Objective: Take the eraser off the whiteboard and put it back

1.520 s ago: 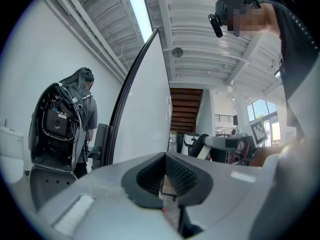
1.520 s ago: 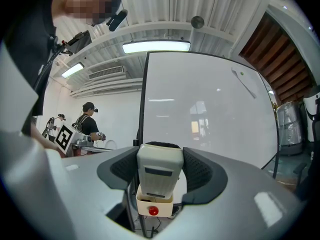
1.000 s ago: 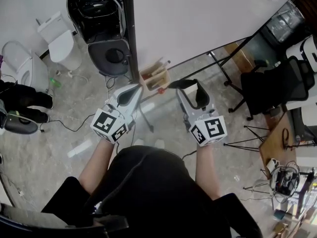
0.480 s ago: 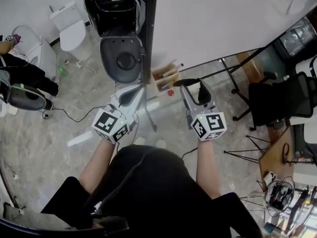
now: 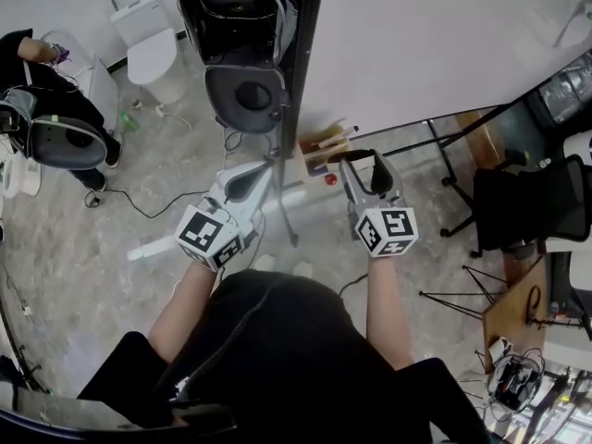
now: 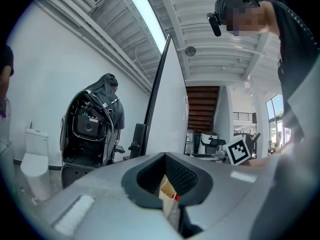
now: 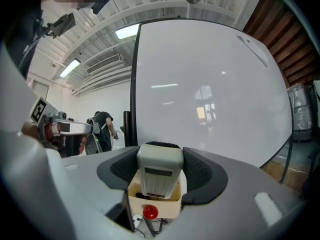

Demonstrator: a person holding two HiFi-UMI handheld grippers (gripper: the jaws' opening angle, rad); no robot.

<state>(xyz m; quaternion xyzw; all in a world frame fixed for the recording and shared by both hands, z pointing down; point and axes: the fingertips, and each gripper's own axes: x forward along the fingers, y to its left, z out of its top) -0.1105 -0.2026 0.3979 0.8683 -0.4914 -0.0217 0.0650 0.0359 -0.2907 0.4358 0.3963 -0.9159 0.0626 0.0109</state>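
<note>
Beneath me the mottled grey floor (image 5: 83,276) carries a white toilet (image 5: 153,49), a black office chair (image 5: 532,202) and a loose black cable (image 5: 141,217). The beige tray (image 5: 324,148) at the whiteboard (image 5: 444,35)'s lower edge holds a few pens (image 5: 326,135), with a red ball (image 5: 330,179) at its front.

Head camera sits above the person, looking steeply down on both grippers, the floor and the whiteboard's (image 5: 444,35) lower edge. Left gripper (image 5: 266,166) camera rides low, facing level along its jaws, and sees the whiteboard nearly edge-on. Right gripper (image 5: 364,157) camera faces the board's white surface squarely and near, past the eraser (image 7: 159,171) between its jaws. All three views share the beige tray (image 5: 324,144) near the board's lower corner.
</note>
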